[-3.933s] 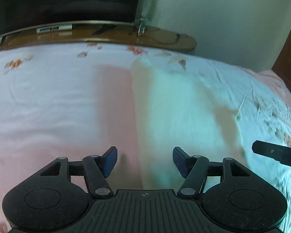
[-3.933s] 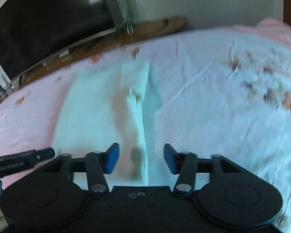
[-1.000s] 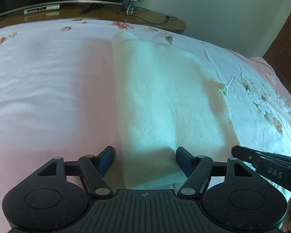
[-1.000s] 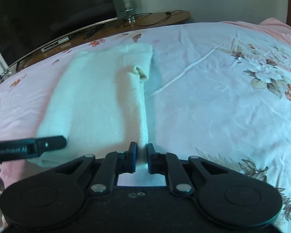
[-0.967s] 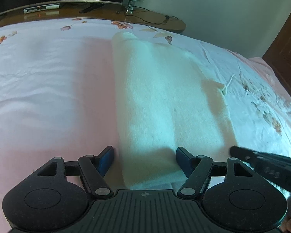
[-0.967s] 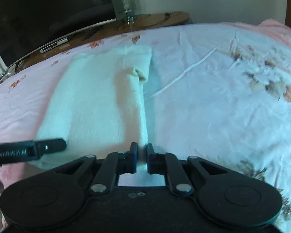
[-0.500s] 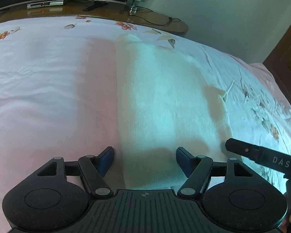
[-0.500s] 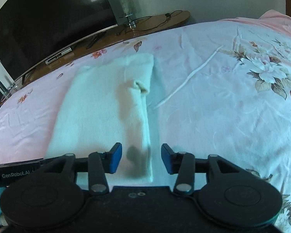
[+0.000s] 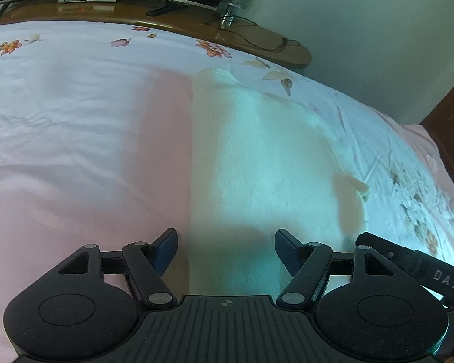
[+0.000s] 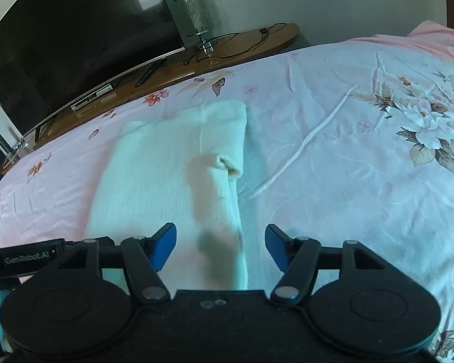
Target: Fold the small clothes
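Left wrist view: cream knit garment (image 9: 257,157), folded into a long soft strip, lies flat on the floral bedsheet (image 9: 75,106); left gripper (image 9: 226,249) spread over its near end, pads clear of the cloth. Right wrist view: garment (image 10: 154,181) finely ribbed, a sleeve cuff (image 10: 230,166) folded on top; right gripper (image 10: 220,246) jaws have just been opening, the garment's right edge below them, unpinched.

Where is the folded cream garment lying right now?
The cream garment lies flat on the floral bedsheet, centre-left in the right wrist view, short of the wooden TV stand.
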`<state>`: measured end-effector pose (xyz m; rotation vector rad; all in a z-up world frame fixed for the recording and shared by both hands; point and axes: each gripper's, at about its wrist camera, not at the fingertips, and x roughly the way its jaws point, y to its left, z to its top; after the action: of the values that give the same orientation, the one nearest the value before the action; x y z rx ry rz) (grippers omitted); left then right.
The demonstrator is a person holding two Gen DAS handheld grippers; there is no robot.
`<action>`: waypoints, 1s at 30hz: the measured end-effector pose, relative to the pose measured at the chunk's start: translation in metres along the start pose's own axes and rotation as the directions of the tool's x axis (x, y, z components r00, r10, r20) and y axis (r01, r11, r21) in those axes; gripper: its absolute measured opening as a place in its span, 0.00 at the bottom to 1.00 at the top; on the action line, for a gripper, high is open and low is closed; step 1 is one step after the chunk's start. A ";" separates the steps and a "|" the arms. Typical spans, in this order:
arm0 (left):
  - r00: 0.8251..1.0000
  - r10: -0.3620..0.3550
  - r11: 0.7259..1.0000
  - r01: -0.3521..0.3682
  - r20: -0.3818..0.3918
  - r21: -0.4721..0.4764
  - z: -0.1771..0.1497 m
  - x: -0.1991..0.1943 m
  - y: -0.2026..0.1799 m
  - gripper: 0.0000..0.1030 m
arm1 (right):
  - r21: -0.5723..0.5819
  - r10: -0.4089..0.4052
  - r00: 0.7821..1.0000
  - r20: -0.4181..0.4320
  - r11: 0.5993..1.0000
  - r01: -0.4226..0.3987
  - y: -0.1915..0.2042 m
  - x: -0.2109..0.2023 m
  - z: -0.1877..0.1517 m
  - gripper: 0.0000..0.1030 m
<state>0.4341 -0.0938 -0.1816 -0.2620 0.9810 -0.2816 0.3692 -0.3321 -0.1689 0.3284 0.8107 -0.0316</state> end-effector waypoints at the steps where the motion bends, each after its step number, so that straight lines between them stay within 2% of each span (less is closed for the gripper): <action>1: 1.000 0.000 1.000 0.000 -0.002 0.001 0.002 0.002 0.000 0.69 | 0.002 0.000 1.000 -0.005 1.000 0.000 0.000 0.003 0.002 0.64; 8: 1.000 -0.005 1.000 0.005 -0.006 -0.007 0.012 0.015 -0.002 0.69 | -0.014 0.009 1.000 -0.011 1.000 -0.009 0.003 0.015 0.016 0.75; 19: 0.999 -0.033 0.999 0.034 0.005 -0.008 0.019 0.031 -0.007 0.68 | -0.027 0.005 1.000 -0.025 1.000 -0.006 0.000 0.041 0.038 0.82; 24: 0.999 -0.047 0.999 0.047 0.007 -0.024 0.020 0.032 -0.006 0.68 | -0.043 -0.008 0.999 -0.052 0.999 0.006 -0.004 0.056 0.038 0.84; 30: 0.997 -0.073 0.996 0.073 0.001 -0.057 0.022 0.032 -0.003 0.68 | -0.011 0.026 0.998 -0.064 1.000 -0.027 -0.012 0.066 0.036 0.89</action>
<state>0.4690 -0.1061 -0.1941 -0.3501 0.9833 -0.3205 0.4378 -0.3481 -0.1966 0.3304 0.8693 0.0084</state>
